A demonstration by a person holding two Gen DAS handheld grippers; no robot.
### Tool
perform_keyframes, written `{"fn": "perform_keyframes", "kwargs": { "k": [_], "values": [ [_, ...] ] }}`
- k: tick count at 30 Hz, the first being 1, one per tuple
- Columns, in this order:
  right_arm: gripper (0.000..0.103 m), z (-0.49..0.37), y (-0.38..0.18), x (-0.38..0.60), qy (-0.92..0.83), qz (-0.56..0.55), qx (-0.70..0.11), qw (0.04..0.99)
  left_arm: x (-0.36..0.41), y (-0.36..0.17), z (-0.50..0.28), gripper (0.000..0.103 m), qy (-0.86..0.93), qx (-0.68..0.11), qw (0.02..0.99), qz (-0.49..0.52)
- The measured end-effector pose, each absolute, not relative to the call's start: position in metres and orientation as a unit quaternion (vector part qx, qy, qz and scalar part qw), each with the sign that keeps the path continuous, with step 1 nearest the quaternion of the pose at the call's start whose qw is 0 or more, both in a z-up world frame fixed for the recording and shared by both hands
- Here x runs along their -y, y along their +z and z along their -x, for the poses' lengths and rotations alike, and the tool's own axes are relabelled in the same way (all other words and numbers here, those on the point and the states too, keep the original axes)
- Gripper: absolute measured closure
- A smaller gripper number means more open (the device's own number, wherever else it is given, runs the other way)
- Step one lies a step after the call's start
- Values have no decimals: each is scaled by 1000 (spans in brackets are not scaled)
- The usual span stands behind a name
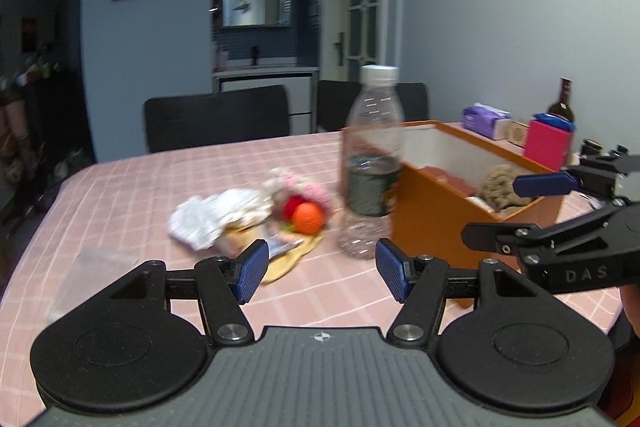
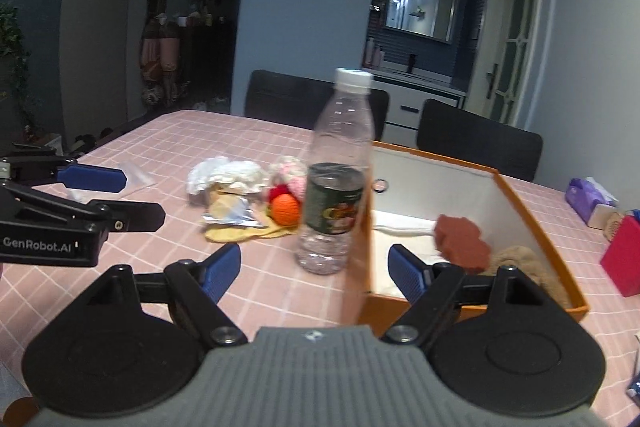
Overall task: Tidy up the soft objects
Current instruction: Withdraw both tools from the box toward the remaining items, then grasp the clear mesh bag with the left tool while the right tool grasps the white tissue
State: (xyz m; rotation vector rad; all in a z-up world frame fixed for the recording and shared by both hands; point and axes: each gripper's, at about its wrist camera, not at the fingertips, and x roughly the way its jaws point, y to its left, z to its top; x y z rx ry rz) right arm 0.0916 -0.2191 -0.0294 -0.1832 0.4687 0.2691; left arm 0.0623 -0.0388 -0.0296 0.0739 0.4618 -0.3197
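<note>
A dim dining room with blue-grey walls is seen, and in it a table [image 1: 132, 183] covered by a pink checked cloth, with dark chairs behind. On the table an orange box [image 2: 536, 227] stands at the right side; a red-brown piece and a beige fluffy thing are already lying inside it. Just left of the box a clear water bottle [image 2: 340, 179] stands upright, touching or nearly touching the box wall; which one cannot be told. Further left, behind the bottle, the pile of soft objects [image 1: 256, 211] is found: a white crumpled cloth [image 1: 212, 219], a pink knitted toy, an orange knitted ball [image 1: 307, 217] and a flat yellow piece under them. The pile has no single clear direction; its long axis is judged to run roughly left to right across the table, parallel to the near edge. From the left gripper [image 1: 318, 269] the pile lies ahead and slightly to the left, and nothing stands in the way. From the right gripper [image 2: 316, 271] it lies ahead and to the left, partly behind the bottle. The left hand is therefore judged to be better placed. Both grippers are released, with the jaws wide and nothing between them.
</note>
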Motion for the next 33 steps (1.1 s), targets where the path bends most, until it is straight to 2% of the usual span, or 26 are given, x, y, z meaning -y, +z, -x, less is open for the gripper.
{"fn": "perform_keyframes", "kwargs": {
  "k": [10, 15, 25, 33],
  "values": [
    [23, -121, -67, 159, 177, 56, -233, 955, -49, -49, -53, 30, -69, -247, 966, -8],
    [24, -146, -86, 136, 188, 46, -256, 947, -80, -59, -61, 25, -23, -257, 966, -15],
    [24, -181, -105, 113, 187, 36, -282, 940, -122, -80, -111, 23, 22, -301, 951, -74],
    [23, -214, -101, 95, 196, 60, -274, 940, -146, -98, -146, 22, 32, -328, 942, -57]
  ]
}}
